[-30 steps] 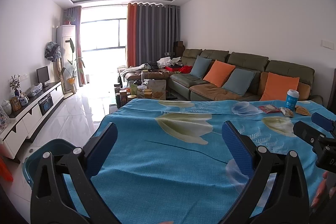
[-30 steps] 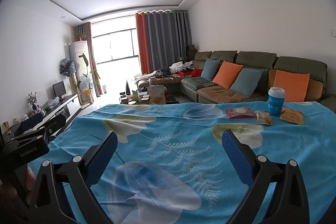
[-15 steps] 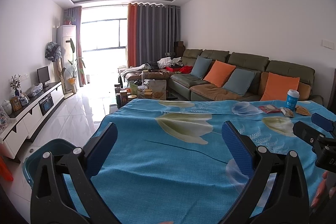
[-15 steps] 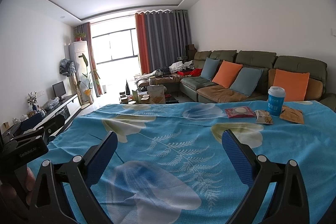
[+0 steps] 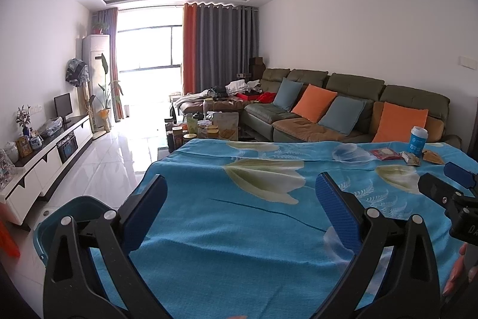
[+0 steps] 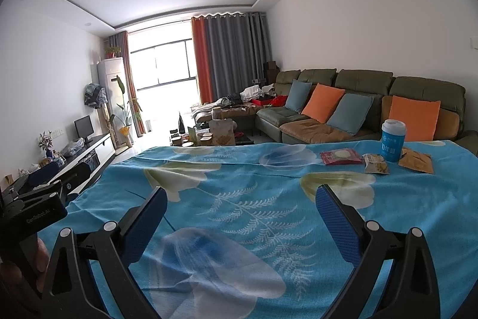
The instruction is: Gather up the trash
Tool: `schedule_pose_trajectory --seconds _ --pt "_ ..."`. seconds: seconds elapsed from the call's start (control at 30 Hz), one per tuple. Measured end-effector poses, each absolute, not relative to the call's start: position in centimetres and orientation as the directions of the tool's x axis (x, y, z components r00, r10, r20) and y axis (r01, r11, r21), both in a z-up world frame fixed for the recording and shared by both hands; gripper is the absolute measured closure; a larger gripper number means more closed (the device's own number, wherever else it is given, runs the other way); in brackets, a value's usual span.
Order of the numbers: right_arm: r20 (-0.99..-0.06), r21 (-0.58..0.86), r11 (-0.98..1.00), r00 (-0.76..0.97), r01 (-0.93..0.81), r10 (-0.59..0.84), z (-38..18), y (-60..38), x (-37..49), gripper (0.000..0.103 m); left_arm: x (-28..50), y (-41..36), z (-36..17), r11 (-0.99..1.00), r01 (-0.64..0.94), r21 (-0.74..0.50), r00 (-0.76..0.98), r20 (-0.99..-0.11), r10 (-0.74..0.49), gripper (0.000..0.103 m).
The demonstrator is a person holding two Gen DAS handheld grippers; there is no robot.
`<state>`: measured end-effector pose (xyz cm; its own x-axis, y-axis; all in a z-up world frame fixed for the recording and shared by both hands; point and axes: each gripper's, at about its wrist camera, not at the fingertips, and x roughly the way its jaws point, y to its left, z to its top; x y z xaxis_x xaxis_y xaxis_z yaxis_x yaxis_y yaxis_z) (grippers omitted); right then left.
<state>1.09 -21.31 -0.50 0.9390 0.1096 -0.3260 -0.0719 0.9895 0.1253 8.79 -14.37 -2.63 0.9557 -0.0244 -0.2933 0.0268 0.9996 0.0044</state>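
Trash clustered at the far right corner of the table [image 6: 239, 229]: red wrapper [image 6: 340, 156], yellow snack packet [image 6: 375, 164], orange packet [image 6: 416, 160], blue cup [image 6: 393, 144] standing between the last two, close to the back edge. Wide bare cloth between the litter and both tools. Right gripper [image 6: 240, 211] over the near edge, jaws spread apart, holding nothing. Left gripper [image 5: 240, 207] likewise spread, empty, near the table's left edge, teal bin [image 5: 70, 217] on the floor just beside.
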Motion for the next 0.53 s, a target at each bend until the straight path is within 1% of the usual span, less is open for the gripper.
schedule_pose_trajectory --seconds 0.17,0.27,0.37,0.43,0.53 --pt "-0.326 0.127 0.989 0.939 -0.072 0.110 -0.5 -21.3 1.1 0.007 9.1 -14.7 -2.9 1.000 0.030 0.005 0.954 -0.298 -0.027 0.006" --pt "-0.330 0.130 0.989 0.937 -0.074 0.114 -0.5 -21.4 1.1 0.007 9.3 -14.8 -3.1 0.999 0.032 0.009 0.947 -0.321 -0.027 0.006" --pt "-0.339 0.125 0.990 0.935 -0.062 0.102 -0.7 -21.6 1.2 0.007 10.6 -14.7 -3.7 0.999 0.034 0.000 0.920 -0.391 -0.031 0.006" --pt "-0.358 0.135 0.989 0.928 -0.055 0.100 -0.9 -22.0 1.3 0.007 11.7 -14.5 -4.2 0.999 0.048 -0.016 0.893 -0.447 -0.050 0.006" --pt "-0.400 0.139 0.990 0.913 -0.032 0.085 -1.2 -23.0 1.9 0.007 13.9 -14.4 -5.1 0.999 0.045 -0.004 0.844 -0.535 -0.040 0.006"
